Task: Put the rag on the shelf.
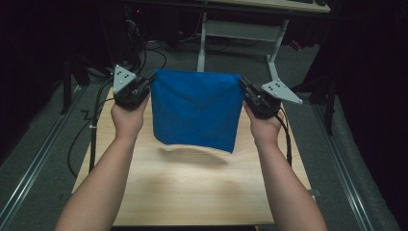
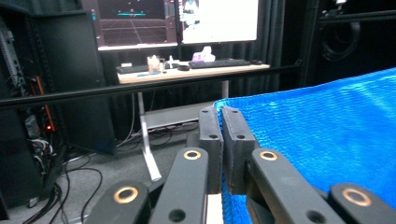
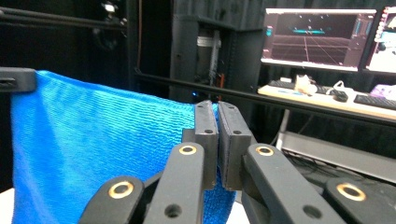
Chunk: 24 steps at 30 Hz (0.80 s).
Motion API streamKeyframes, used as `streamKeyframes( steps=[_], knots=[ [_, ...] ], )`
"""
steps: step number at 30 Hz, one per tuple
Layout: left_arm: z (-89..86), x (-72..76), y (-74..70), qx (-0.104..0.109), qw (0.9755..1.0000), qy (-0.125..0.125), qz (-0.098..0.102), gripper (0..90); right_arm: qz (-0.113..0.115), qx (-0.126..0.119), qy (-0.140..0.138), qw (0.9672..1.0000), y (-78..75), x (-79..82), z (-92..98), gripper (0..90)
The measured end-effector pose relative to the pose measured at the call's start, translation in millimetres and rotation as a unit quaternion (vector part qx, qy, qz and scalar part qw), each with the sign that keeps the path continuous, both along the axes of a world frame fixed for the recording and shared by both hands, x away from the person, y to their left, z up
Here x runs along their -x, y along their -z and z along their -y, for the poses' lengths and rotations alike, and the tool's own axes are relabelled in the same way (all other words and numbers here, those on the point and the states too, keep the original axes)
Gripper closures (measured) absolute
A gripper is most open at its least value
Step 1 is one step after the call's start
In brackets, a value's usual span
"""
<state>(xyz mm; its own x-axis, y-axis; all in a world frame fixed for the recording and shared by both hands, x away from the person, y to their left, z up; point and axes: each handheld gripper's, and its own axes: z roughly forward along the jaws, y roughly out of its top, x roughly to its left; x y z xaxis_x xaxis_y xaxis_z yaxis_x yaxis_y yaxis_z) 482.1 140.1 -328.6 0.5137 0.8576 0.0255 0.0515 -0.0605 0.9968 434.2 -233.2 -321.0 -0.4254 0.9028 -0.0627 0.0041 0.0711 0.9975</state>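
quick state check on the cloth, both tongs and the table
blue cloth: held up off the table, hanging from its two top corners
left tongs: shut on one top corner
right tongs: shut on the other top corner
wooden table: bare under the cloth

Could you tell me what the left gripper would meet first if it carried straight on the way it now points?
Nothing near. The left gripper, shut on a corner of the blue cloth, points over open floor toward a black rail and the desk behind it. The rail looks first, though depth is unclear.
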Motion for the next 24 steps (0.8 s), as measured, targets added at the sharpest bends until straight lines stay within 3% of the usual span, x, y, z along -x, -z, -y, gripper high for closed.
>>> streamKeyframes(
  steps=[6,14,19,21,24],
  knots=[
    [3.3,-24.8,4.7,0.004,0.9999,-0.007,-0.011,87.8,-0.028,0.011,0.012,0.9995,7.5,-36.5,4.1,88.4],
    [5.8,-46.5,12.8,-0.013,0.9994,-0.015,-0.030,87.7,-0.041,0.026,0.027,0.9985,13.0,-64.2,0.9,88.5],
    [9.3,-58.2,27.0,-0.025,0.9975,-0.015,-0.065,87.7,-0.065,0.049,0.034,0.9961,25.0,-79.6,0.2,88.5],
    [9.2,-63.9,37.7,-0.016,0.9949,0.003,-0.100,87.7,-0.082,0.046,0.033,0.9951,34.0,-84.4,1.6,88.4],
    [9.3,-64.7,58.0,-0.021,0.9925,0.008,-0.120,87.8,-0.105,0.033,0.029,0.9935,52.4,-88.3,4.7,88.4]
  ],
)
